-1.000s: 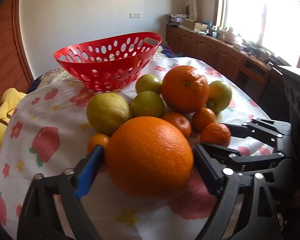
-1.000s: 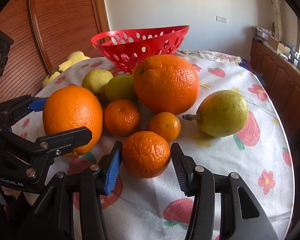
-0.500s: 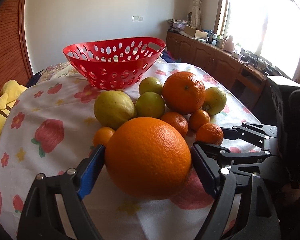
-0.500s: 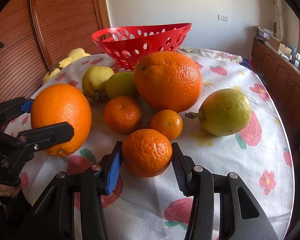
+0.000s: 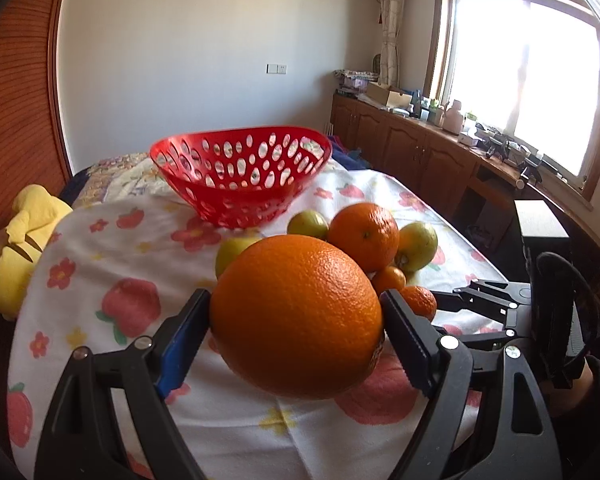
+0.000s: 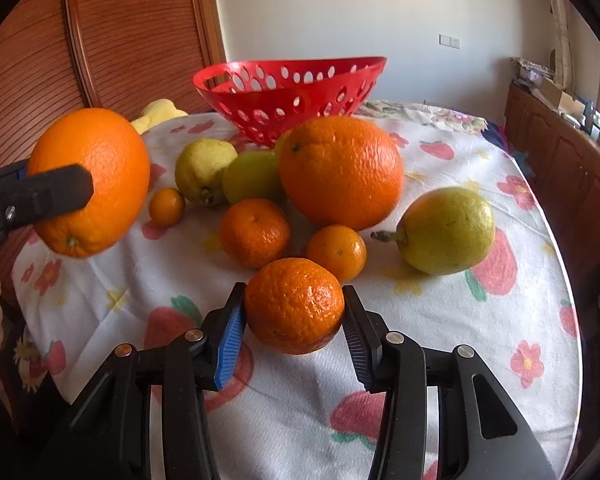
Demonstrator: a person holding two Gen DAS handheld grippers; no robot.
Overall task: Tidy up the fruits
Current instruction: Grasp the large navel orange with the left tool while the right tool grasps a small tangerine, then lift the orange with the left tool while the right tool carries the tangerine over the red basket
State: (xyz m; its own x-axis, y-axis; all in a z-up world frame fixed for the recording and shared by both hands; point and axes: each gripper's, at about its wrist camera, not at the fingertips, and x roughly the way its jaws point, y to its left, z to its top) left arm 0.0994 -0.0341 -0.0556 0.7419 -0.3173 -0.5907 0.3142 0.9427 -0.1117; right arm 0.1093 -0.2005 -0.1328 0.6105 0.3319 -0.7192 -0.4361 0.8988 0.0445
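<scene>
Your left gripper [image 5: 296, 320] is clamped on the big orange [image 5: 296, 322], and the right wrist view shows that fruit lifted clear of the flowered tablecloth [image 6: 440, 320], out to the left of the pile. Your right gripper [image 6: 294, 320] has its pads pressed against both sides of a mandarin [image 6: 294, 304]; whether that one is off the cloth yet cannot be told, since its underside sits very close to the fabric.

So the step in hand looks like the carry: both fruits grasped, neither delivered. The red perforated basket [image 5: 240, 184] stands at the far side of the table beyond the pile and appears to hold nothing, judging by the cloth showing through its holes.

The next move probably calls for raising the big orange over the near rim and bringing it down inside before you release (a round, heavy fruit will roll or bounce if let go high). On the way you pass over the second large orange [image 6: 340, 172], the yellow-green fruits [image 6: 206, 170] and the stemmed pear-like fruit [image 6: 448, 230], so keep height. Lift the mandarin straight up, since a smaller mandarin [image 6: 337, 252] lies just behind it and may be nudged.

No brand, label or legible writing shows on any fruit, the basket or the grippers.
</scene>
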